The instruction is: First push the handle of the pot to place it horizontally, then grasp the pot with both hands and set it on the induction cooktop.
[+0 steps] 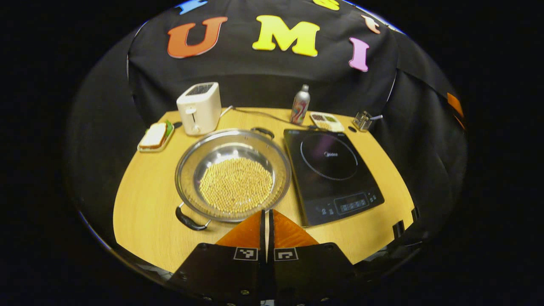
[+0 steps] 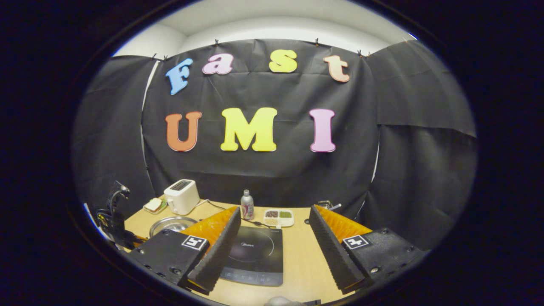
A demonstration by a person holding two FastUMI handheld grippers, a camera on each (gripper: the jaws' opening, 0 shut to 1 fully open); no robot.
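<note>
The steel pot (image 1: 233,174) sits mid-table, its bottom covered with yellow beans. One black handle (image 1: 189,220) points to the near left and the other handle (image 1: 263,131) to the far right, so they lie on a diagonal. The black induction cooktop (image 1: 331,174) lies just right of the pot. My left gripper (image 1: 267,212) is shut on nothing, its tips at the pot's near rim. My right gripper (image 2: 275,209) is held open above the cooktop (image 2: 255,250), with the pot (image 2: 172,224) off to its left.
Along the back stand a white toaster (image 1: 199,108), a plate with a sandwich (image 1: 155,137), a bottle (image 1: 300,104), a divided tray of grains (image 1: 326,121) and a small glass holder (image 1: 363,120). A cable runs behind the pot. A dark rig (image 2: 111,221) stands at the table's left edge.
</note>
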